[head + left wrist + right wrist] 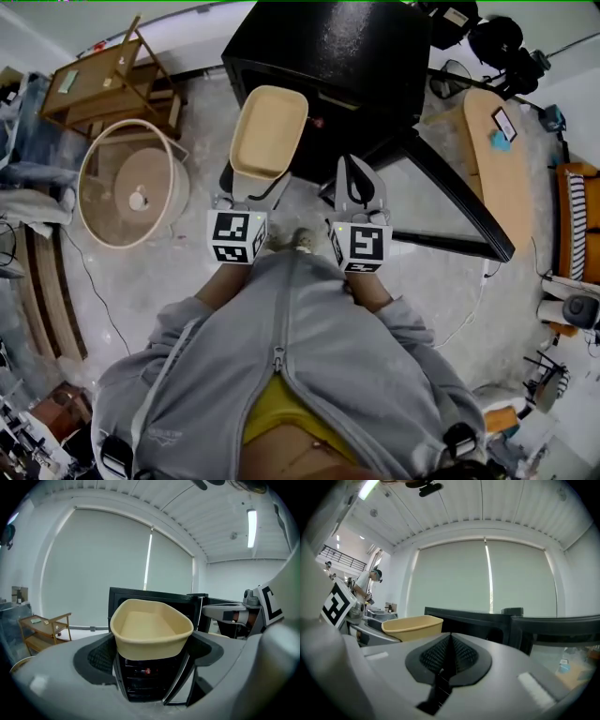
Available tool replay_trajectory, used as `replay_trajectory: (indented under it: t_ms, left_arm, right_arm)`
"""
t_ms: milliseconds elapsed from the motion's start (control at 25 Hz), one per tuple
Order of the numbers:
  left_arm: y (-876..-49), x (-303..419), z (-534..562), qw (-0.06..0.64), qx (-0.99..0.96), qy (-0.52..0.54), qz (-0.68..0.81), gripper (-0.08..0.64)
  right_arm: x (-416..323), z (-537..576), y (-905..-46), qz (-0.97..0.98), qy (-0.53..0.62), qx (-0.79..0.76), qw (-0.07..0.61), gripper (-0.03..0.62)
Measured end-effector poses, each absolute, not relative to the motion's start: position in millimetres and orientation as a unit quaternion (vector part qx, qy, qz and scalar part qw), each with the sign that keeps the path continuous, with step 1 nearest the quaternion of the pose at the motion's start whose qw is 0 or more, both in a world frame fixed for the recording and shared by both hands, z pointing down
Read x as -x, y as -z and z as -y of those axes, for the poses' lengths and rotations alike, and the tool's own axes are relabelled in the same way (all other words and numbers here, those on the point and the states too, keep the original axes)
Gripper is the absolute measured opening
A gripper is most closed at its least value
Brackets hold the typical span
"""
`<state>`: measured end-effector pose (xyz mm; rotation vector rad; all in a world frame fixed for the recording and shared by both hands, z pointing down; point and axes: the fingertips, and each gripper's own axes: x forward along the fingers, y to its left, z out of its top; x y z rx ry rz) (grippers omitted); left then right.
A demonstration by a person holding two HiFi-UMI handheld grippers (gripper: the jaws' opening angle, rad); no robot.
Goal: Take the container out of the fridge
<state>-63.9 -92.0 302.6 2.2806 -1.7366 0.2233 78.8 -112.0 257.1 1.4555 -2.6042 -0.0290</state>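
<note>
Container (269,129): clear of fridge (328,56), clamped in left tongs (253,192). Right tongs (359,192): together, empty. Removal seemingly done; door (459,202) open.

The pale beige, oblong container (268,131), empty and upright, sits clamped at its near end in the left claw (251,187), outside the black, open-doored fridge (347,56) at its 1 o'clock.

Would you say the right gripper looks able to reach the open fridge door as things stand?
Probably yes: the right gripper is shut and empty, the fridge door stands open beside it with nothing between, and the left gripper holds the container off to the other side.
</note>
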Motion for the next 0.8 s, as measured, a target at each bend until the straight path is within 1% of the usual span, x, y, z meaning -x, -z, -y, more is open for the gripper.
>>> replay_trajectory:
  t_ms: [400,800]
  left_arm:
    - [-296.3,67.5,91.9,0.113,-0.784,-0.070,0.606,0.472]
    - [-294.0,64.9,94.4,0.109,-0.787,-0.069,0.603,0.474]
  right_arm:
    - [-75.0,96.8,-255.8,0.878,0.017,-0.471,0.083,0.000]
    - [-74.5,99.8,-254.7,0.880,0.016,-0.468,0.074,0.000]
